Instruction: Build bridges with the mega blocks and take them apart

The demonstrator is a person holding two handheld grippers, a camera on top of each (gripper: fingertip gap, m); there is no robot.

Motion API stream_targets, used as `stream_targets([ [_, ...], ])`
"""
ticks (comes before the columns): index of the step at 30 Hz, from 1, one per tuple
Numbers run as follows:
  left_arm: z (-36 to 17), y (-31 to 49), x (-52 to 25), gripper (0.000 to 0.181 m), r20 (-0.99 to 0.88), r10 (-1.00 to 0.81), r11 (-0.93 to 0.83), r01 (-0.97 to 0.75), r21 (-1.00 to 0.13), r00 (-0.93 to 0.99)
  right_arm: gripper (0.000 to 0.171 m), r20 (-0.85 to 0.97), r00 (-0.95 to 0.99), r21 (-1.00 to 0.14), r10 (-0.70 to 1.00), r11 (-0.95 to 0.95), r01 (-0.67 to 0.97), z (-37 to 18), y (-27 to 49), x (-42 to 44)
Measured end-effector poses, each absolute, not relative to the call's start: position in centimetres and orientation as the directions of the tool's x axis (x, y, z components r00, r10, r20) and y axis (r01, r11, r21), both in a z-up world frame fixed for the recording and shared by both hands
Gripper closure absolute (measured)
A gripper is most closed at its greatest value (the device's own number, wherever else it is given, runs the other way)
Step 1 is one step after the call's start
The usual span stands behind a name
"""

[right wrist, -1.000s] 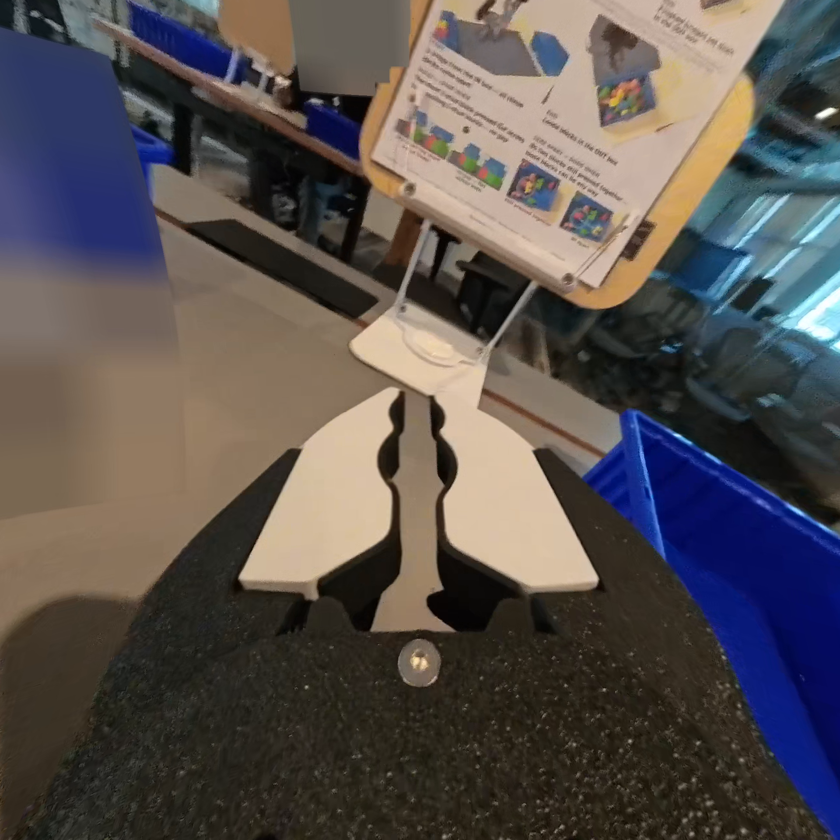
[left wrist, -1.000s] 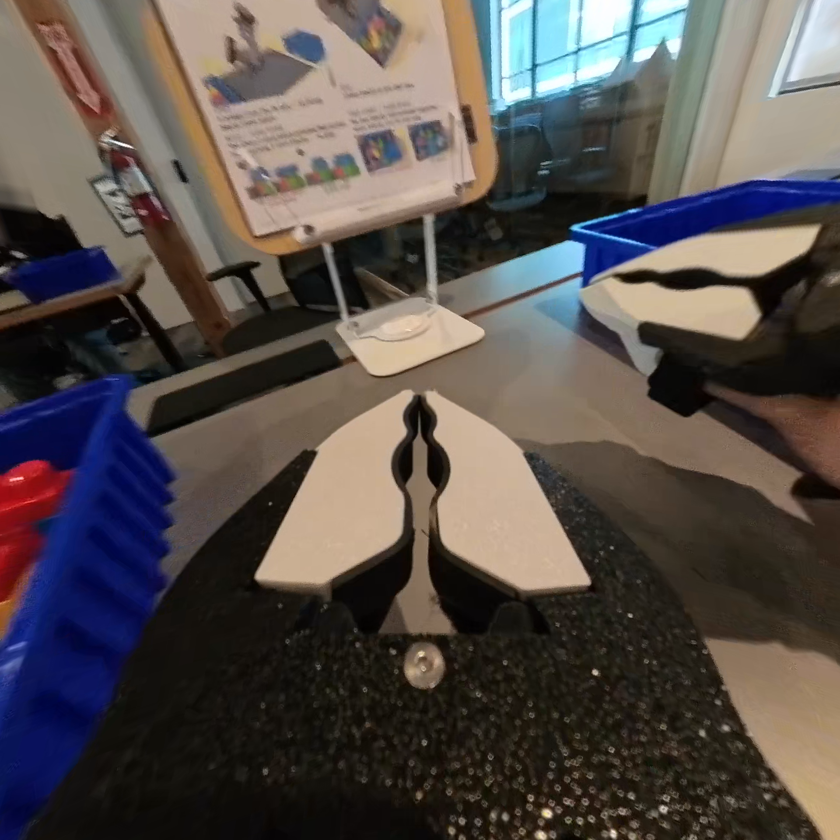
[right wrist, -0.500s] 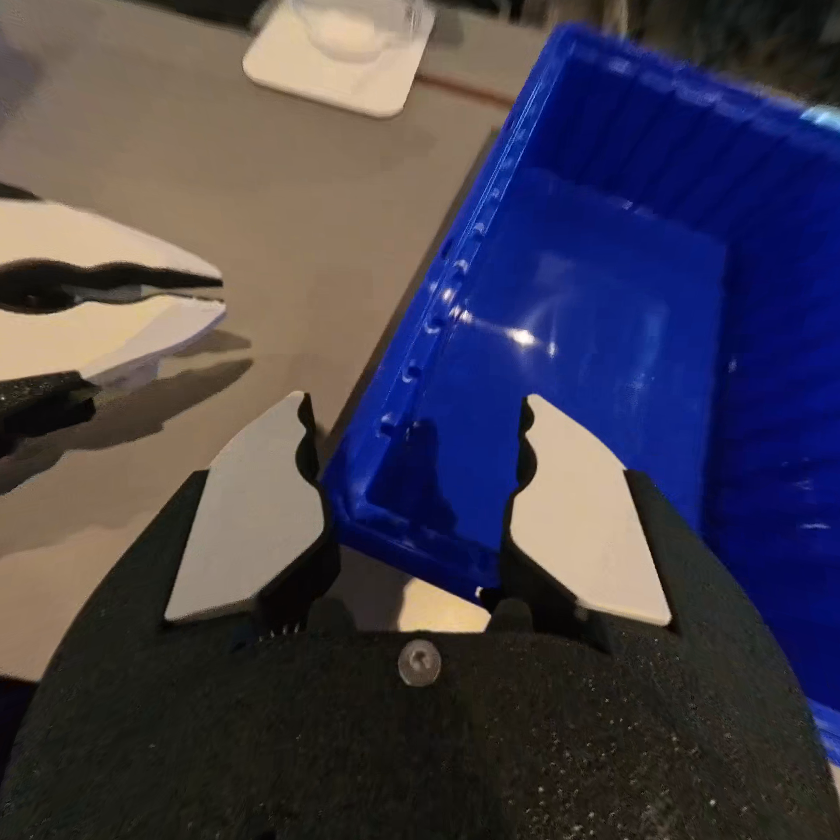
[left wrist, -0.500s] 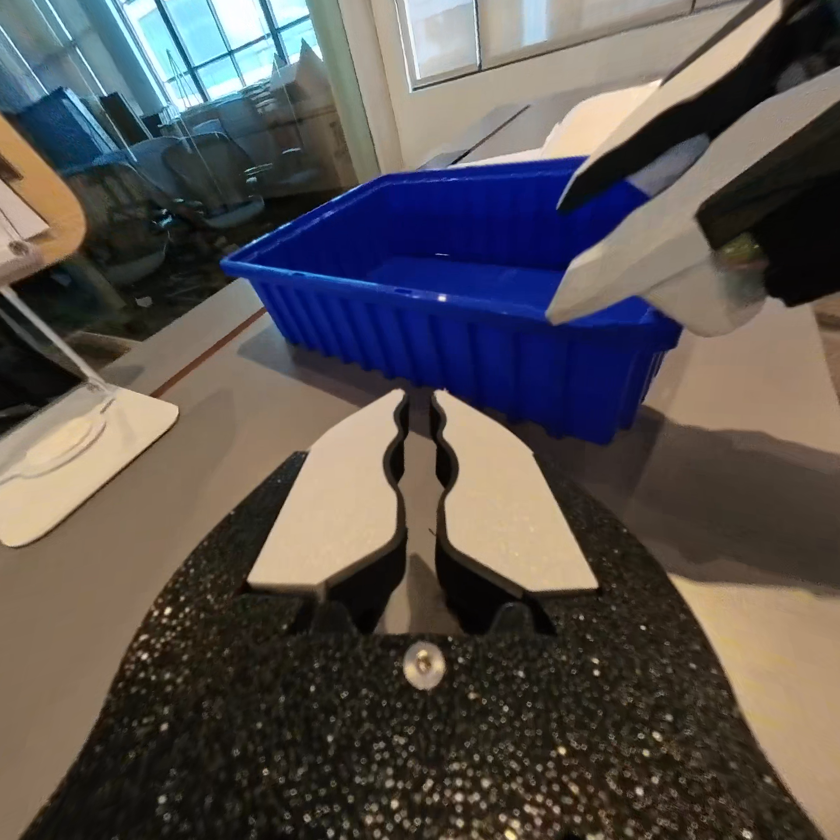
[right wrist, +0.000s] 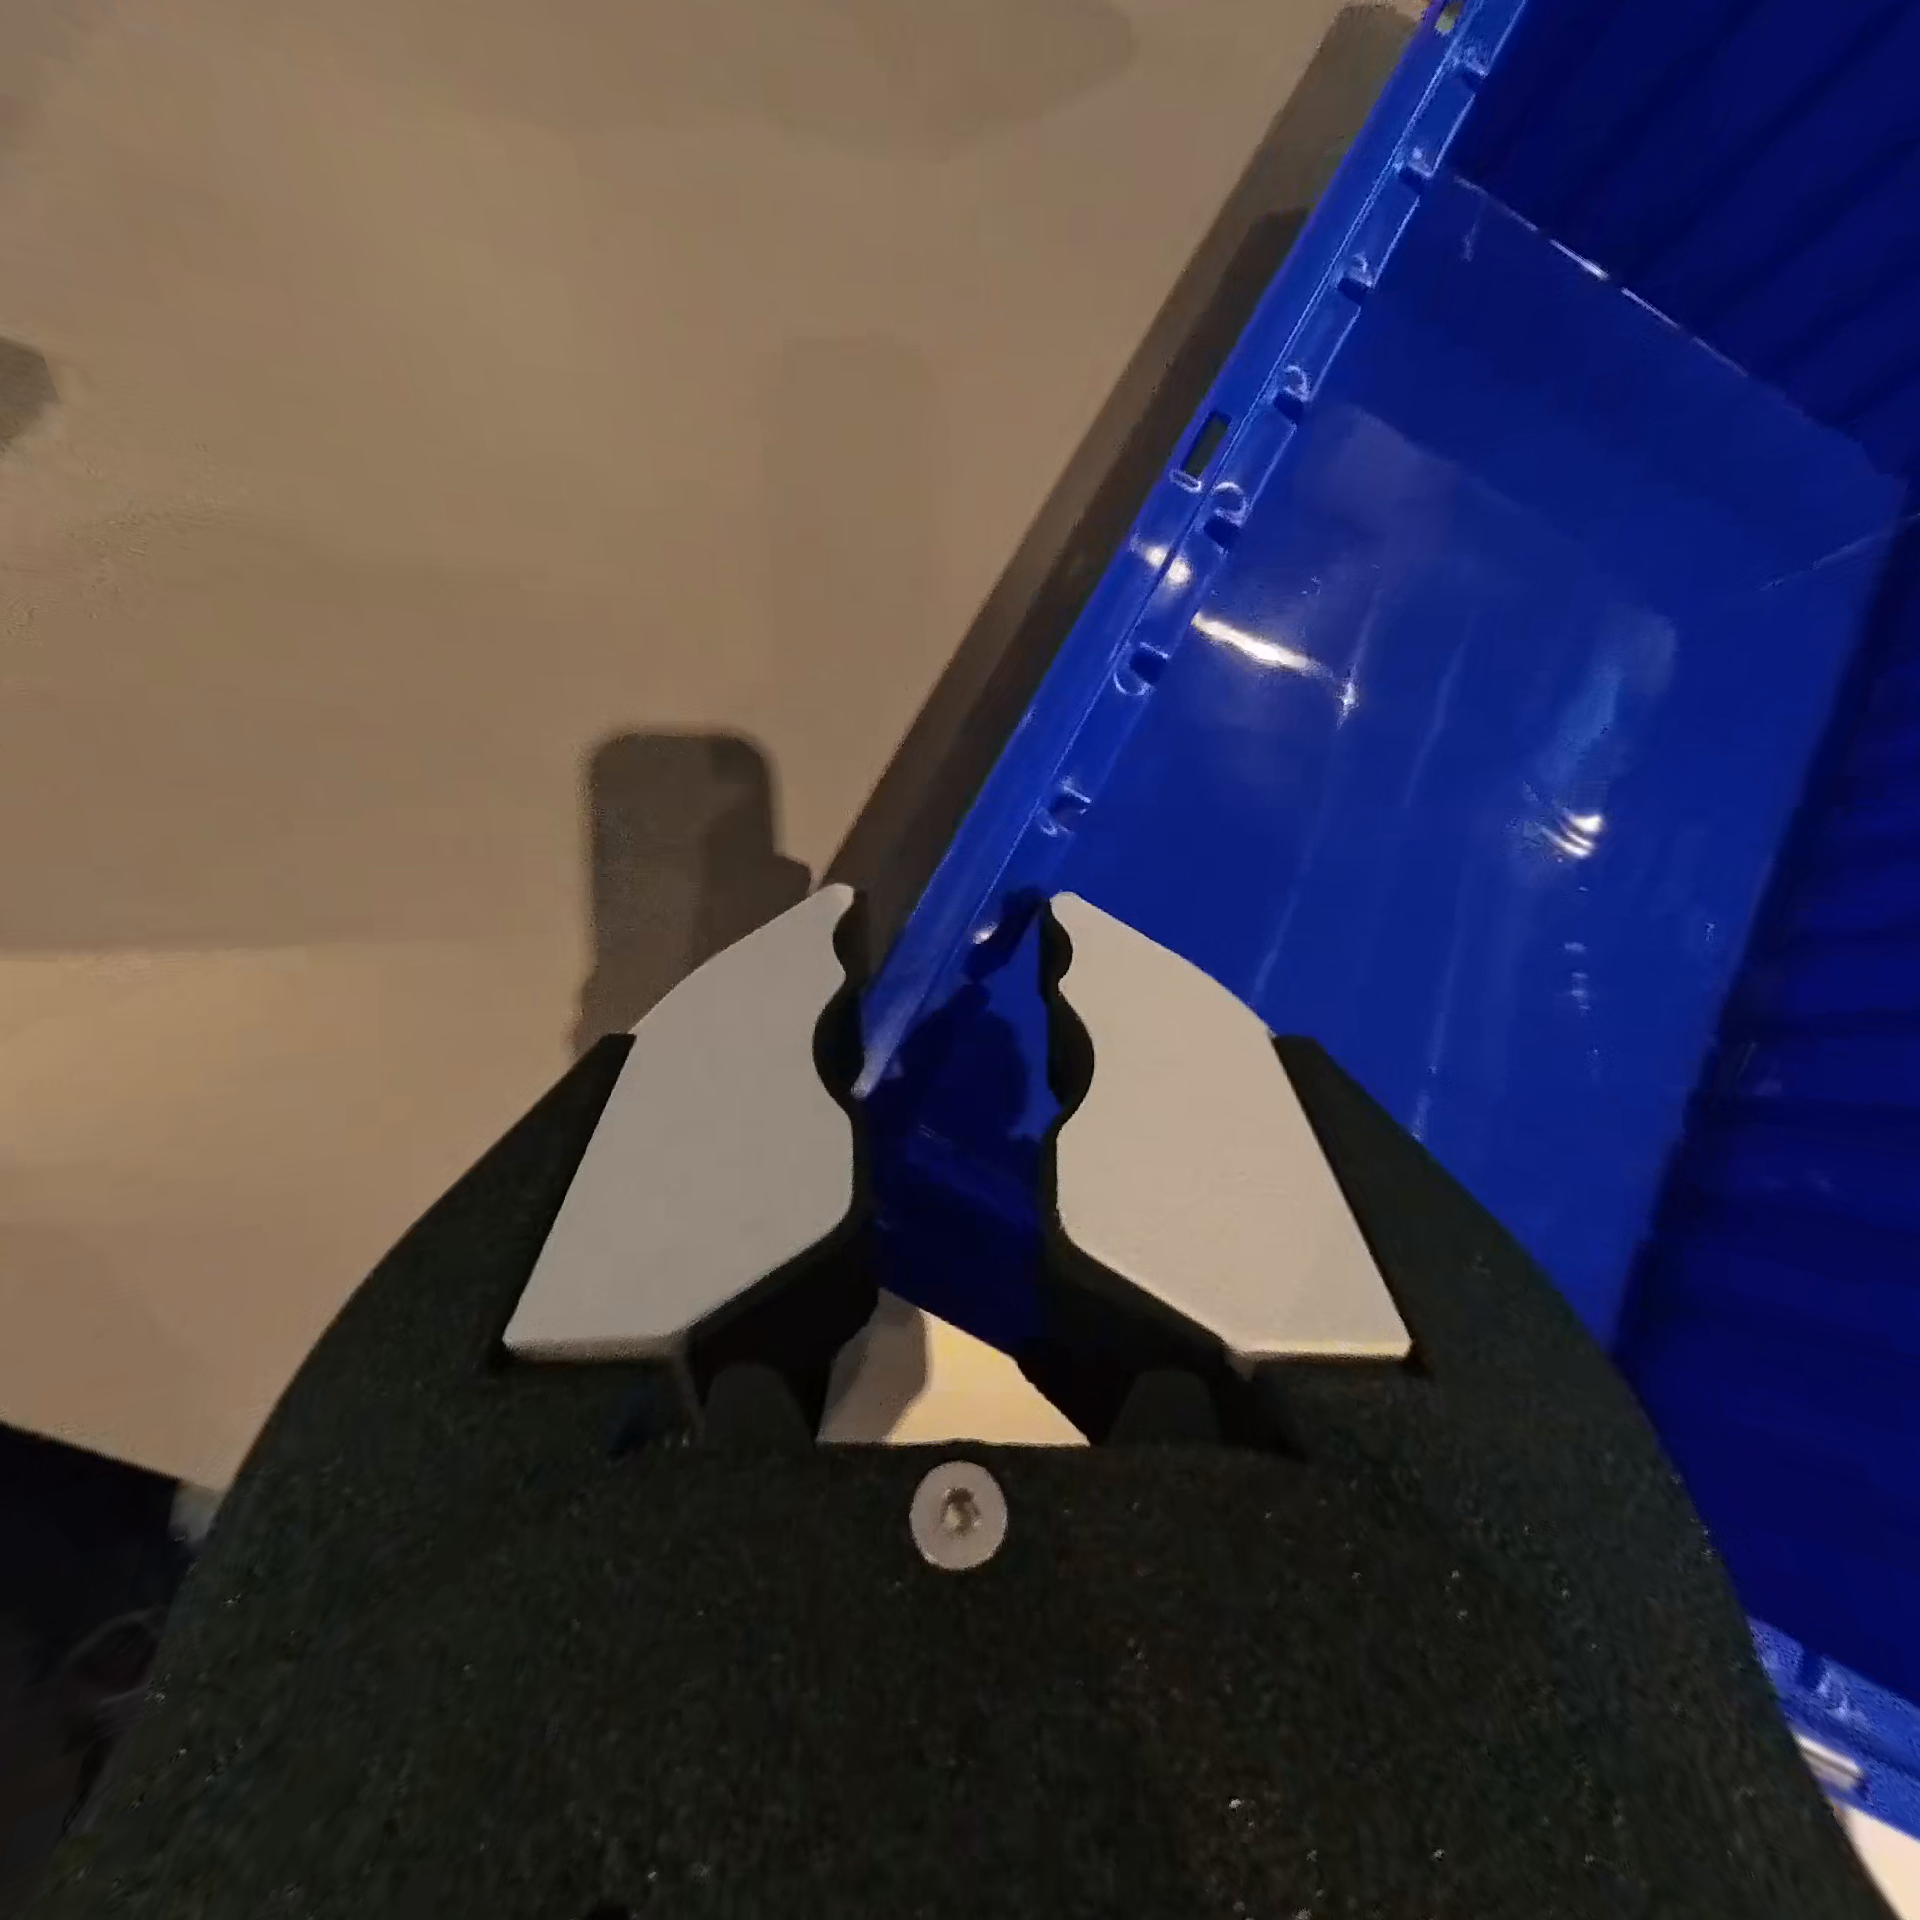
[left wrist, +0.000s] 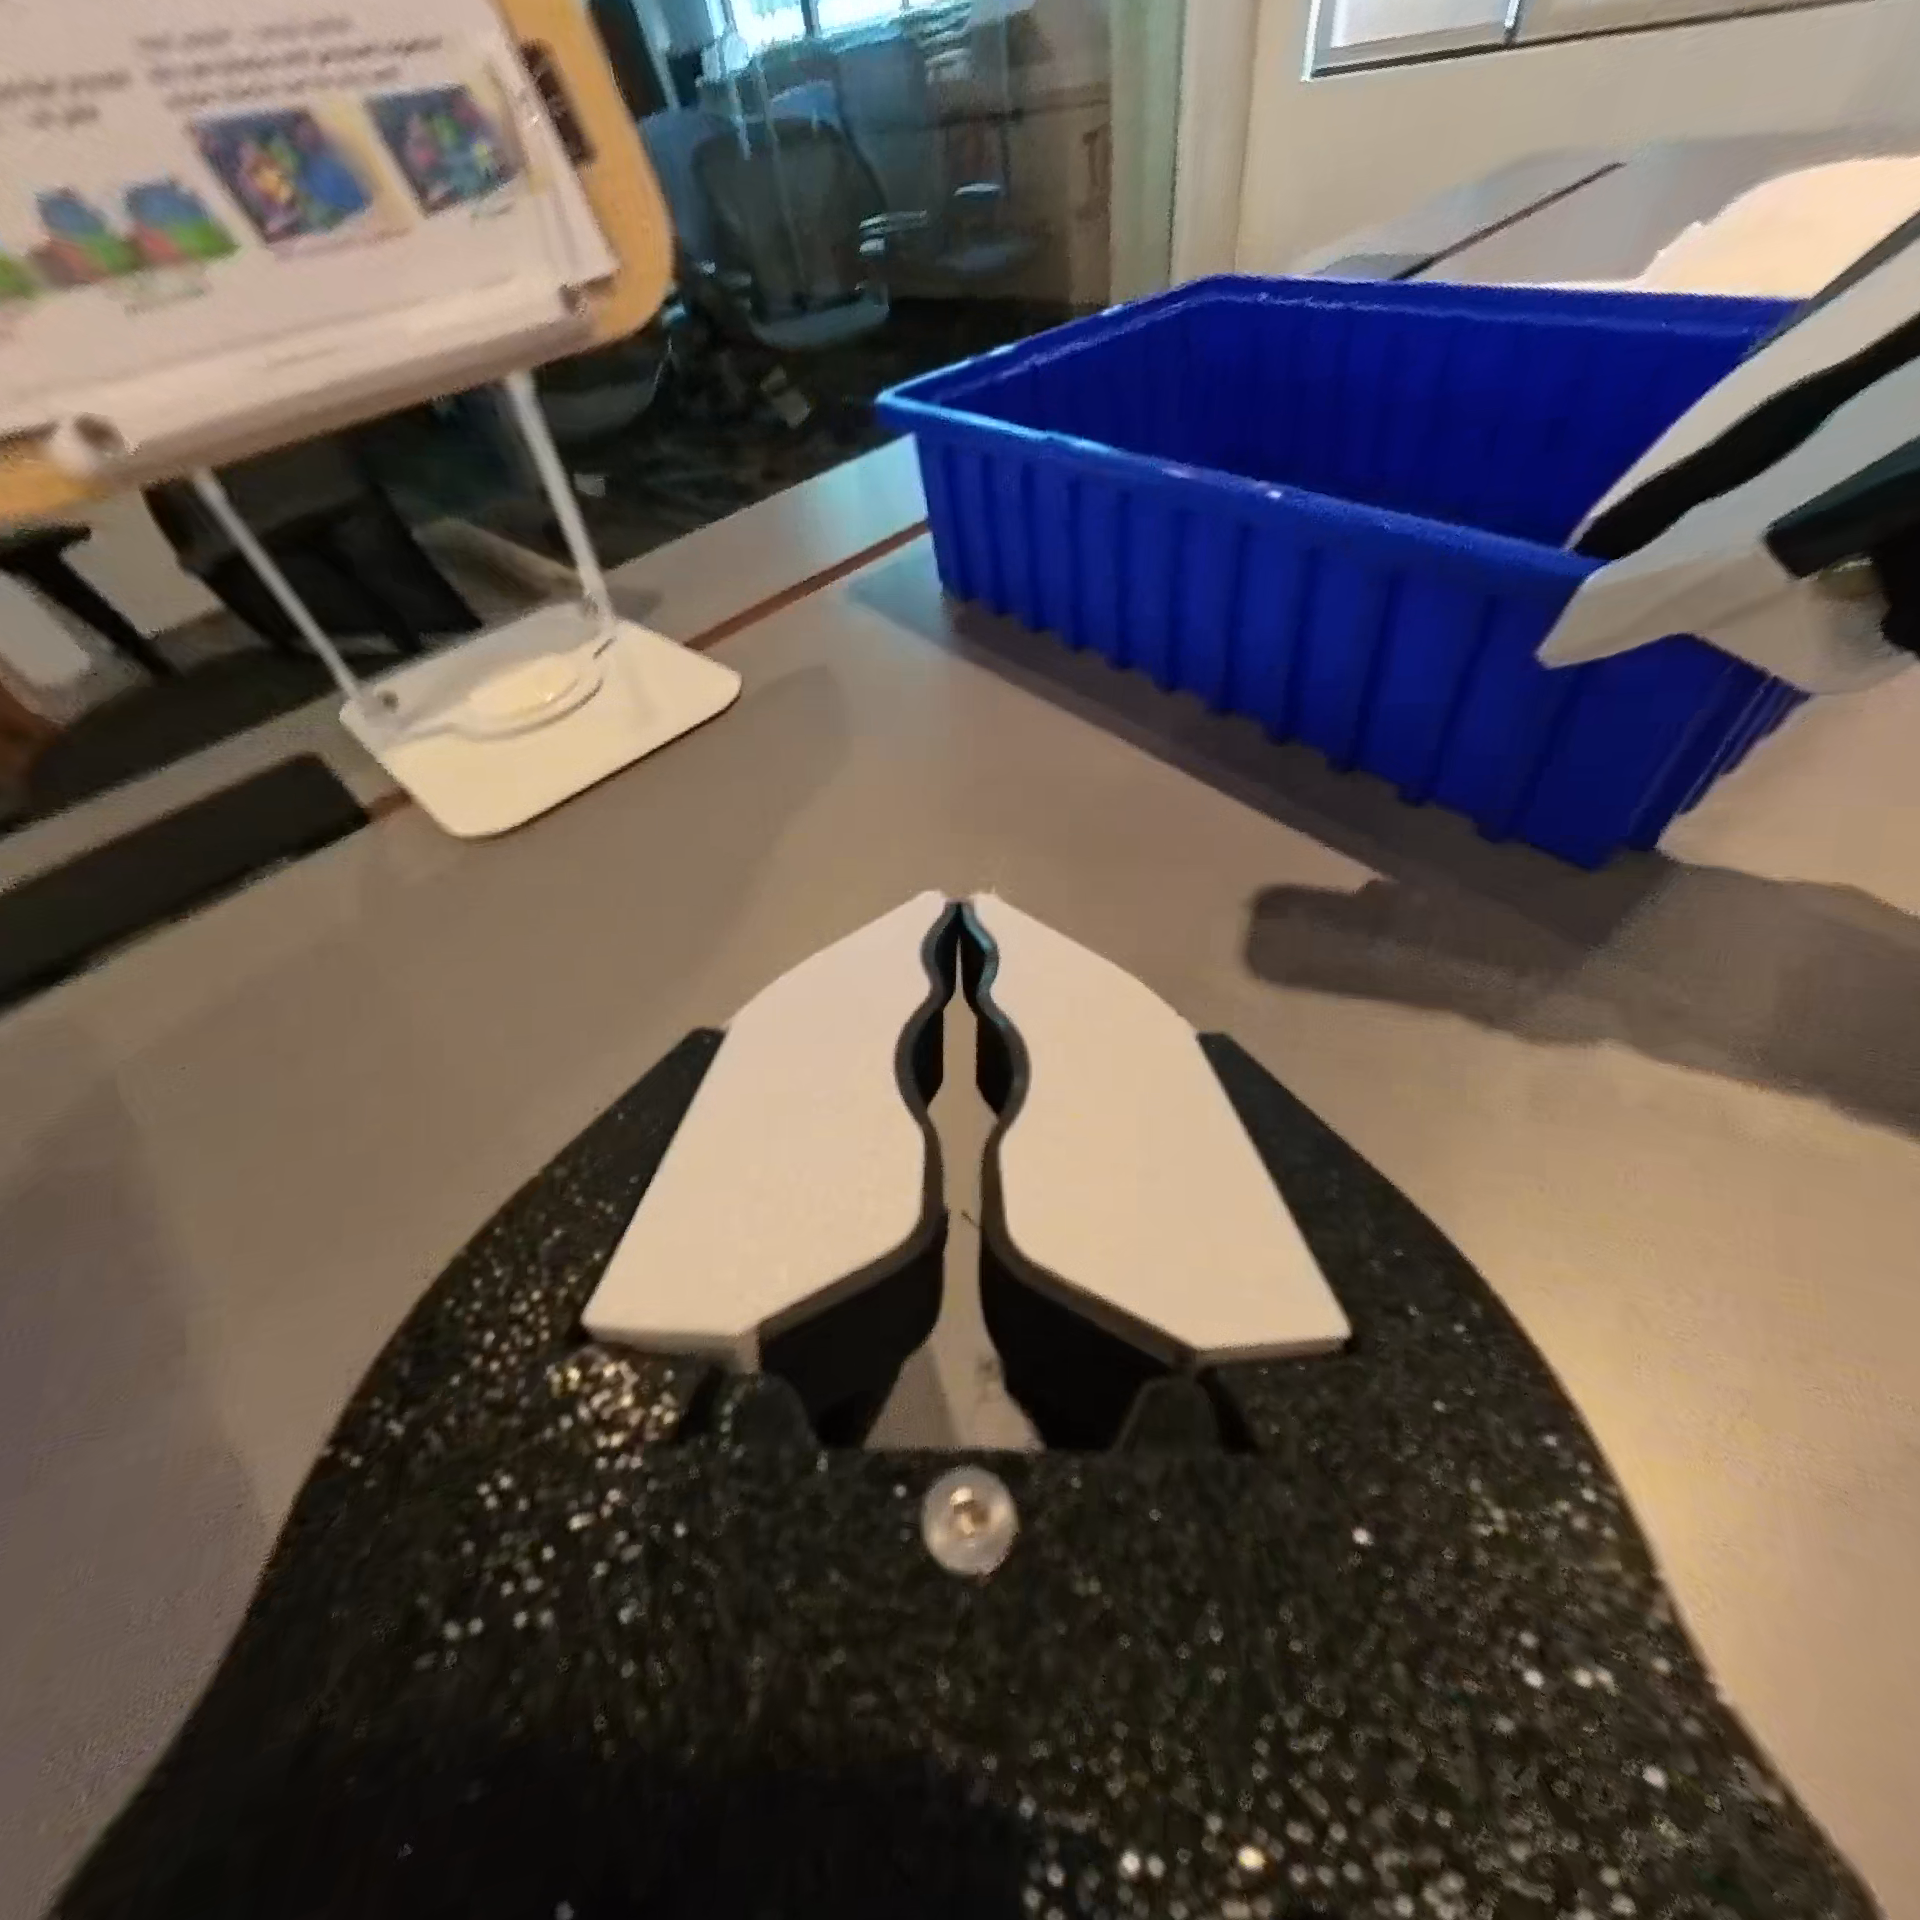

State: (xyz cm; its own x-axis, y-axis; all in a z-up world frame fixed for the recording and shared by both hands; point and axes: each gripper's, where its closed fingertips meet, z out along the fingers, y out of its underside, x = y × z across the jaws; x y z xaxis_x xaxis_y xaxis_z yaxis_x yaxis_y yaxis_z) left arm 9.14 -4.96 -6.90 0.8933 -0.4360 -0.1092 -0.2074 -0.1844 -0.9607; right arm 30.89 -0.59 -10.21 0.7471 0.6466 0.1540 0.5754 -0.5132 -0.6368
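No mega blocks show in either view. An empty blue plastic bin (left wrist: 1247,582) stands on the grey table (left wrist: 468,1039) to the right. My left gripper (left wrist: 961,899) is shut and empty, low over the table, to the left of the bin. My right gripper (right wrist: 945,904) straddles the bin's near corner, one finger outside the wall (right wrist: 1299,727) and one inside, closed in on it. It also shows at the right edge of the left wrist view (left wrist: 1564,603), at the bin's rim.
An instruction board (left wrist: 260,208) on a clear stand with a white base (left wrist: 540,727) stands at the back left of the table. A black strip (left wrist: 156,862) lies along the table's far left edge. Office chairs sit beyond the table. Spacing between my two grippers at the tips: around 20 cm.
My right gripper swung down to the blue bin, opened, then narrowed around its near corner. My left gripper turned back left, bringing the instruction board into view, and stayed shut.
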Motion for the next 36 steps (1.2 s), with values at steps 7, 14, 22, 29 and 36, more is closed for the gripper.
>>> stream_targets([
  [7,-6.4,-7.3,3.5,0.181,-0.013,-0.376,-0.237,-0.110,-0.965,0.927,0.146,0.238,0.776,-0.676,0.584,-0.474,0.564,-9.3,1.7,32.8],
  [14,-7.0,-7.1,-0.2,0.171,0.029,-0.272,-0.200,-0.027,-0.979,0.962,0.127,0.281,0.794,-0.941,0.539,-0.009,0.339,1.5,-0.8,26.9],
  [22,-5.6,-0.3,-2.1,0.180,-0.063,-0.139,0.014,-0.061,-0.998,0.988,0.130,0.213,0.768,-0.949,0.604,0.314,0.016,0.2,3.8,13.3],
  [29,-7.0,4.0,-5.1,0.176,-0.140,0.000,0.126,-0.139,-0.982,0.990,0.117,0.131,0.706,-0.972,0.696,0.231,-0.048,-5.9,10.3,7.5],
  [36,-5.8,6.5,-5.4,0.170,-0.162,-0.051,0.219,-0.147,-0.965,0.986,0.114,0.165,0.639,-0.956,0.751,0.282,-0.085,-5.0,13.3,5.2],
])
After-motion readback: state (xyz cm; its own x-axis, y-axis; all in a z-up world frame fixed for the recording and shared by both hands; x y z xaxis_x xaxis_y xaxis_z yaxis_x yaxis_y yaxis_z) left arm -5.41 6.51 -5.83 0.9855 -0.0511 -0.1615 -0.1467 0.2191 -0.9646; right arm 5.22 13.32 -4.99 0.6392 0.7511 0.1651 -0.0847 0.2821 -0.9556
